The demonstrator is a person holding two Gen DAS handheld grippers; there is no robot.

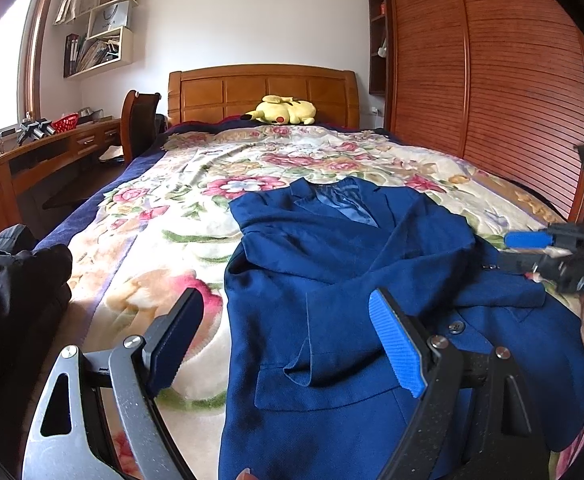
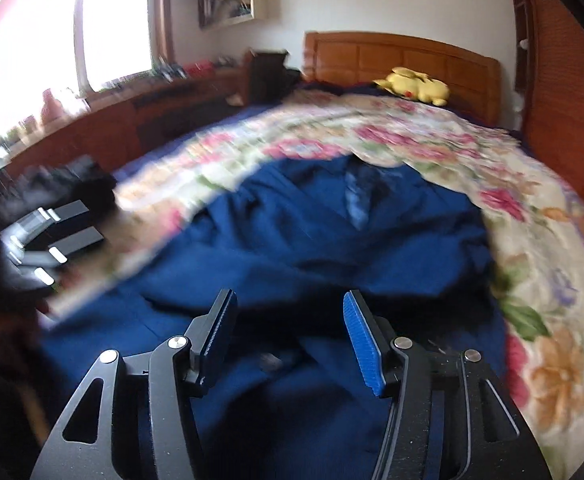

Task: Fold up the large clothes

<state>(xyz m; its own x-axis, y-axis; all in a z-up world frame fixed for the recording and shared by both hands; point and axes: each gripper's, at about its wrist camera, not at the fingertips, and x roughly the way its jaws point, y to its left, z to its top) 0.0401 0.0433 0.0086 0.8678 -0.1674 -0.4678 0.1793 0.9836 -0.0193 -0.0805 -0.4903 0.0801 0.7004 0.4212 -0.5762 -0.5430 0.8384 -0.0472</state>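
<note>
A navy blue suit jacket (image 1: 332, 280) lies front-up on the flowered bedspread (image 1: 164, 216), collar toward the headboard, a sleeve folded across its chest. My left gripper (image 1: 288, 336) is open and empty, hovering over the jacket's left edge. My right gripper (image 1: 524, 250) shows at the right edge of the left wrist view, low beside the jacket's right side. In the blurred right wrist view the right gripper (image 2: 290, 332) is open above the jacket (image 2: 292, 240), holding nothing. The left gripper (image 2: 52, 236) appears there at the far left.
A yellow plush toy (image 1: 282, 111) lies by the wooden headboard (image 1: 264, 92). A dark garment (image 1: 16, 280) is piled at the bed's left edge. A desk (image 1: 44, 156) and chair (image 1: 138, 120) stand at left, a wardrobe (image 1: 492, 80) at right.
</note>
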